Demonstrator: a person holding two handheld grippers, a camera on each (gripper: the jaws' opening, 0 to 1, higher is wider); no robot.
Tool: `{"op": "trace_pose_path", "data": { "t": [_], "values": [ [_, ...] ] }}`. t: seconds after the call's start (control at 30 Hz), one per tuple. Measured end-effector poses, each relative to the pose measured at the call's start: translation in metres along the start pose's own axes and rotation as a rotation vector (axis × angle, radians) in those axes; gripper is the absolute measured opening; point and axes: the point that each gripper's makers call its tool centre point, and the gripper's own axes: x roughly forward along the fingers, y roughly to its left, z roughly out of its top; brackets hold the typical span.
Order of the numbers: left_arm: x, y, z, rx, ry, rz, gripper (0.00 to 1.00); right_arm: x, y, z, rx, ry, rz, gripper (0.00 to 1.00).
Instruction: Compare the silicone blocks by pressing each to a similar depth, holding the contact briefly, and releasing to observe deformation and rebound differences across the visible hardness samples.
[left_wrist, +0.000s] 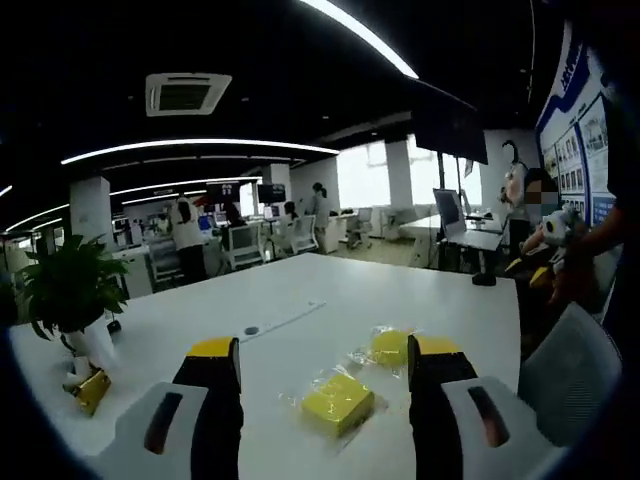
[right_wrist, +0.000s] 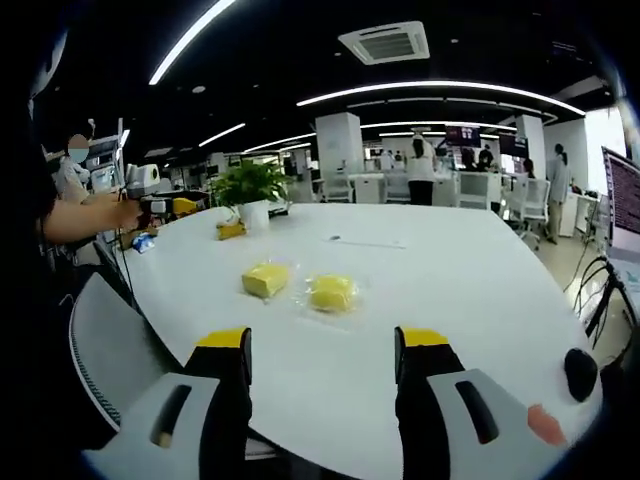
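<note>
— Where are the blocks?
— Two yellow ones on the white table, each lying on clear wrap: square block, round block half hidden behind my jaw.
— Your jaws?
— Left gripper and right gripper both spread apart, holding nothing.

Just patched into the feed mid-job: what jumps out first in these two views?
Two yellow blocks, each on clear plastic wrap, lie side by side on the white table, ahead of both open claws; the left claw hangs nearer, with one block between its jaws in its view. The right claw is further back. A potted plant stands at the table's far edge.
</note>
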Motion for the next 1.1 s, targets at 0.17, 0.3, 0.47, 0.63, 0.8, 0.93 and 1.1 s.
{"op": "trace_pose_path", "data": {
  "t": [0.17, 0.3, 0.47, 0.63, 0.8, 0.93, 1.1],
  "values": [
    [-0.029, -0.016, 0.005, 0.002, -0.024, 0.003, 0.67, 0.005, 0.002, 0.008, -0.015, -0.01, 0.014, 0.52],
    [-0.053, -0.024, 0.0, 0.111, -0.013, 0.04, 0.65, 0.006, 0.006, 0.009, -0.025, 0.0, 0.03, 0.5],
    [-0.074, -0.047, -0.016, 0.049, 0.017, -0.002, 0.66, 0.007, 0.013, 0.01, -0.038, -0.006, 0.051, 0.51],
    [-0.086, -0.07, -0.033, 0.006, 0.072, -0.041, 0.67, 0.01, 0.018, 0.01, -0.055, 0.007, 0.066, 0.51],
    [-0.095, -0.083, -0.038, -0.04, 0.081, -0.047, 0.66, 0.01, 0.019, 0.012, -0.084, 0.012, 0.07, 0.53],
    [-0.101, -0.085, -0.045, -0.095, 0.081, -0.037, 0.67, 0.007, 0.021, 0.011, -0.097, 0.014, 0.074, 0.56],
    [-0.106, -0.09, -0.067, -0.132, 0.162, -0.041, 0.68, 0.001, 0.022, 0.002, -0.1, 0.068, 0.08, 0.56]
  ]
}}
